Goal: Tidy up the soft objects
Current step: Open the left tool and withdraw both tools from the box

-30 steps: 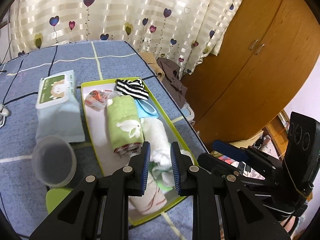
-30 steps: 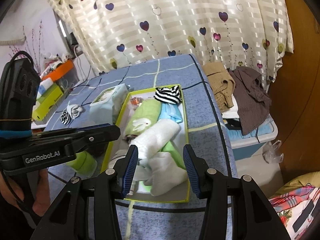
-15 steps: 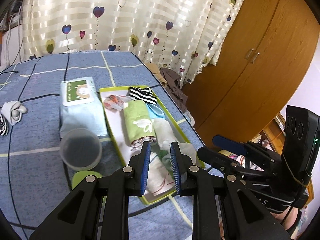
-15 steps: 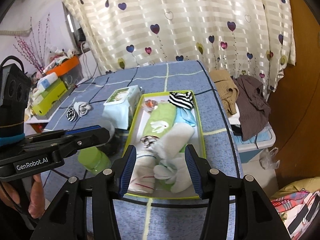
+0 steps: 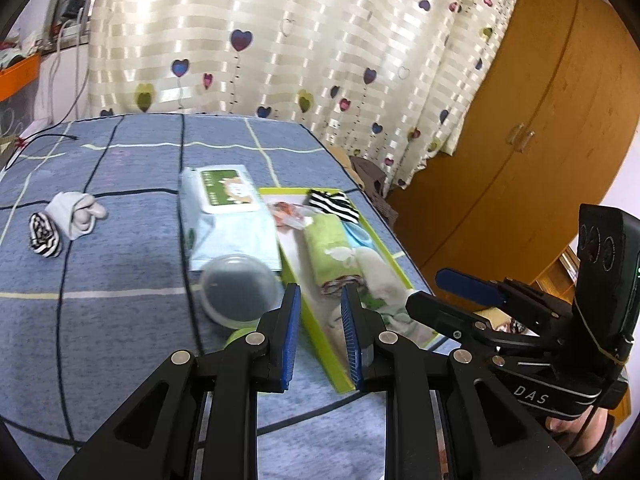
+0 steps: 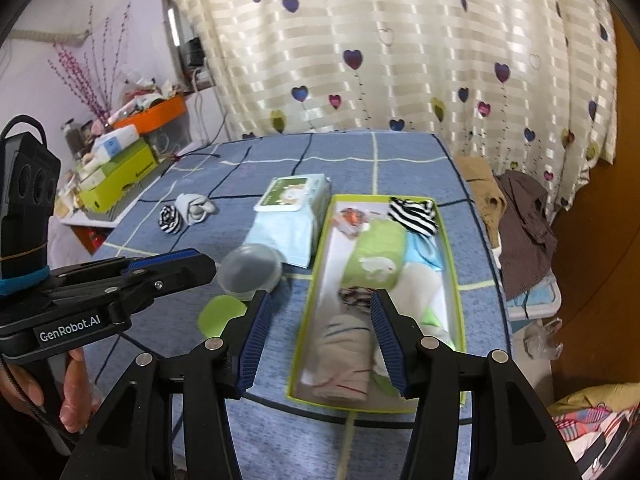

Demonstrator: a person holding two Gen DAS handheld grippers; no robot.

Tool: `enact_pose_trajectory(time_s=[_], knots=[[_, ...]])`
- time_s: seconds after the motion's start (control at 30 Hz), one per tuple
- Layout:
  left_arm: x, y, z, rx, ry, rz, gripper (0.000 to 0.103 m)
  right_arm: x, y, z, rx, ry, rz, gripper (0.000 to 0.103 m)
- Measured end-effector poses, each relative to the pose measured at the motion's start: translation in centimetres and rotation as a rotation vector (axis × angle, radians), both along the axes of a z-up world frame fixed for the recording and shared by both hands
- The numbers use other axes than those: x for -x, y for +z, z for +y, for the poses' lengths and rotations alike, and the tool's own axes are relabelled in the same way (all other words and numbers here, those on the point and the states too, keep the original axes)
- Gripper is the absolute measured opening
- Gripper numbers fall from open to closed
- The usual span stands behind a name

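Note:
A green-rimmed tray lies on the blue checked cloth. In it are a green rolled towel, a black-and-white striped sock, a white roll and a beige striped roll. Far to the left on the cloth lie a striped sock ball and a grey sock ball. My left gripper hangs over the tray's near left wall, its jaws a narrow gap apart and empty. My right gripper is open and empty above the tray's near end.
A wipes pack and a clear plastic cup over a green lid sit left of the tray. Clothes are piled beyond the right edge. A wooden wardrobe stands to the right, cluttered shelves to the left.
Both grippers have drawn back and up from the tray, which now looks smaller. The left view has swung left and now takes in the two sock balls. The right jaws stand slightly wider.

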State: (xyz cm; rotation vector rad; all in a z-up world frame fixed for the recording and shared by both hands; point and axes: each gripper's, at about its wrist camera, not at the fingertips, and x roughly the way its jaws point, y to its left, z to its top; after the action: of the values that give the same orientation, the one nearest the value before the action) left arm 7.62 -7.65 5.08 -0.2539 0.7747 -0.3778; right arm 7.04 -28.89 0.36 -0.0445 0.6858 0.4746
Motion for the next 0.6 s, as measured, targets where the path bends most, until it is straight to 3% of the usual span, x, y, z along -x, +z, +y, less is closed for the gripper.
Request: enact_pose_trajectory(time_s=[0.4, 0.53, 0.6], knots=[[0.7, -1.1, 6.4, 0.009, 0.128, -0.002, 0.022, -0.8, 0.5, 6.2, 0.033, 0.108, -0.004, 0.054], [0.8, -1.4, 7.8, 0.026, 0.148, 0.000, 0.034, -1.2, 0.6, 8.0, 0.046, 0.138, -0.004, 0.055], [0.9, -1.5, 8.4, 0.026, 0.162, -0.004, 0.035, -1.4, 0.7, 8.9, 0.050, 0.153, -0.006, 0.055]])
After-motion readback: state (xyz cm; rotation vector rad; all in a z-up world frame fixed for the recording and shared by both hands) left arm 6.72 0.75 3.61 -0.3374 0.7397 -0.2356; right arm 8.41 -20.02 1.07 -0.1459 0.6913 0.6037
